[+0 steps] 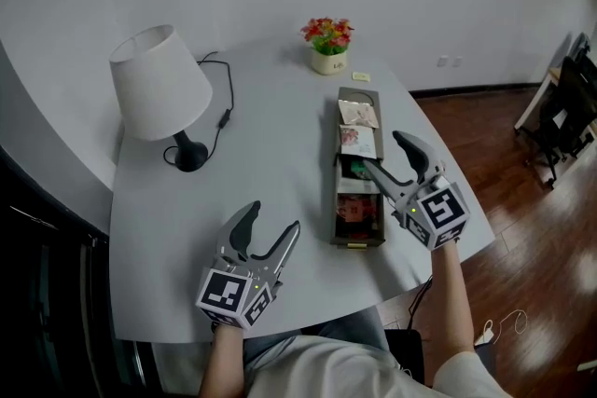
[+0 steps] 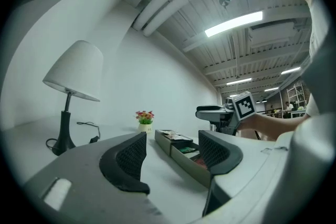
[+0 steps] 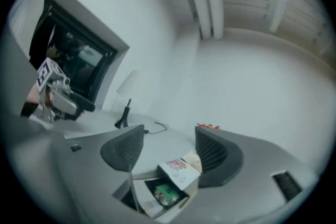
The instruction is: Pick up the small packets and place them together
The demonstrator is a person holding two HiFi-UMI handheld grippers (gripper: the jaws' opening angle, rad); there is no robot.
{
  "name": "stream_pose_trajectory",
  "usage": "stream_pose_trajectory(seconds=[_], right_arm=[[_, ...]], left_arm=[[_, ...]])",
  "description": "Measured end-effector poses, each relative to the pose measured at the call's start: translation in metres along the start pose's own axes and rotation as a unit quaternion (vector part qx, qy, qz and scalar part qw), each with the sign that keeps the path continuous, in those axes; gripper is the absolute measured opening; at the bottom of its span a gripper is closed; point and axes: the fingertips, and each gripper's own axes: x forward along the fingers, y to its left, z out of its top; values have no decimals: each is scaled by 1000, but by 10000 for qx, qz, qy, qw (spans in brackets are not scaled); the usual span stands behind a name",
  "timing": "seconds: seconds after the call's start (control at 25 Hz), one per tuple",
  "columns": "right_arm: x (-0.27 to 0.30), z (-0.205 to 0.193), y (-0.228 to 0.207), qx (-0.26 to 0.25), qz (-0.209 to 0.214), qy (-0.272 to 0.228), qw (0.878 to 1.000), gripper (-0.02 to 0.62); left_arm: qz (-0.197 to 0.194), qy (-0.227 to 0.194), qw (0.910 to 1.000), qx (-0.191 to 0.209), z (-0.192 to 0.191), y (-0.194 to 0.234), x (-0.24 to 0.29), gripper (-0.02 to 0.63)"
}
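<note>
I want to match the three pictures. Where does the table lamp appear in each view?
Head view: table lamp, upper left of the picture.
Left gripper view: table lamp, far left, beyond the left jaw.
Right gripper view: table lamp, small and blurred, above the left-hand jaw.
Shared landmark: the packet tray, visible in all three.

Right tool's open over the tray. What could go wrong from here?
The pink-printed white paper packet sits tilted over the rim of the long grey compartment tray; the open right tool might knock it out. The compartments look narrow, so a jaw may catch a wall and shift the tray.
</note>
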Motion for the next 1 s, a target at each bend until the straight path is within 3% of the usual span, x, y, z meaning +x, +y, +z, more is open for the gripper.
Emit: stream_pose_trajectory(seconds=[0.04,0.28,0.56,1.0], right_arm=[[-11,3,2,242,-42,-222,9995,330],[-61,3,17,915,-685,-914,9892,331],[-81,-32,34,1053,-1112,-621,9863,298],[-83,-31,62,803,-963,-607,9902,298]], left_arm=[[-22,-25,10000,4,1,-2,2,318],[-134,-56,9998,121,2,-14,14,318],[-142,-6,9997,211,-5,-22,19,318],[-110,2,9998,193,-10,-27,18,318]])
